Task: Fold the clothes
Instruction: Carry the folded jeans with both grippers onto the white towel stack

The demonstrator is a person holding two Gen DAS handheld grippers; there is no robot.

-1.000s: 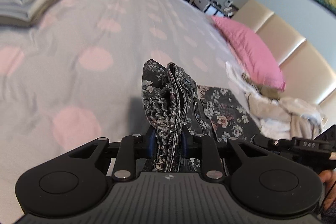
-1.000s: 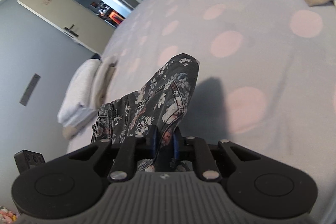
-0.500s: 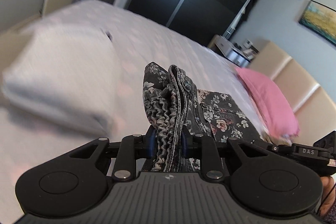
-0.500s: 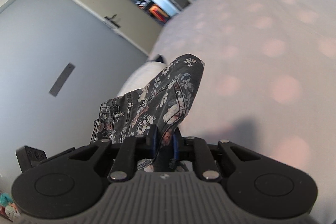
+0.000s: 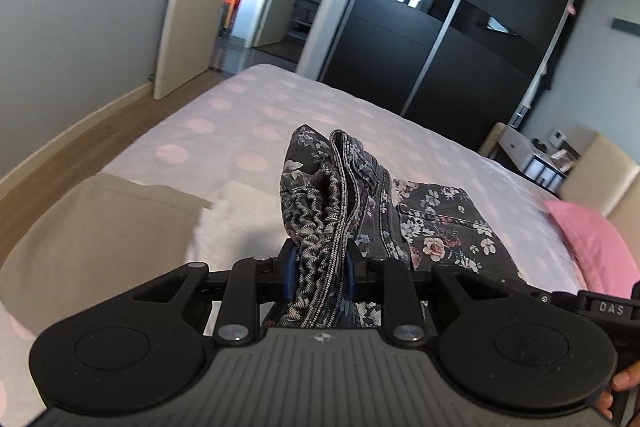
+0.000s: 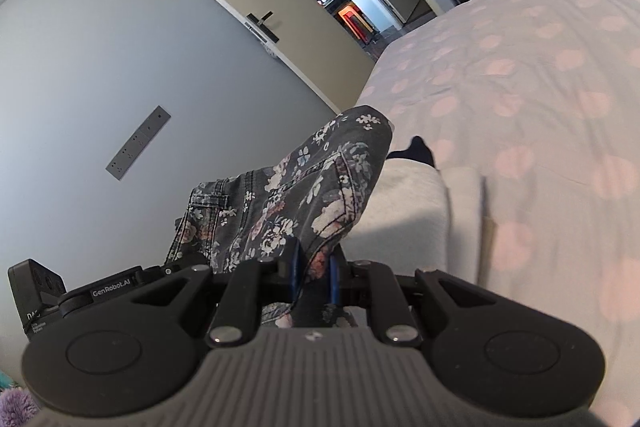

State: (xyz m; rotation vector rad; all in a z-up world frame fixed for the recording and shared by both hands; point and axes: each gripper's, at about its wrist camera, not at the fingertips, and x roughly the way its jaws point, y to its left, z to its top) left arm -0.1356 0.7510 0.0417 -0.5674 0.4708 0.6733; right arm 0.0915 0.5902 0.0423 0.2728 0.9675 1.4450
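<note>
Pink pillow (image 5: 592, 247) shows only beside left view's floral jeans (image 5: 432, 227).

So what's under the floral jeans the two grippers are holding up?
Under the floral jeans sits a stack of folded clothes, a white piece over beige ones, on the polka-dot bedspread. The jeans and the right gripper hide the stack's near part.
</note>
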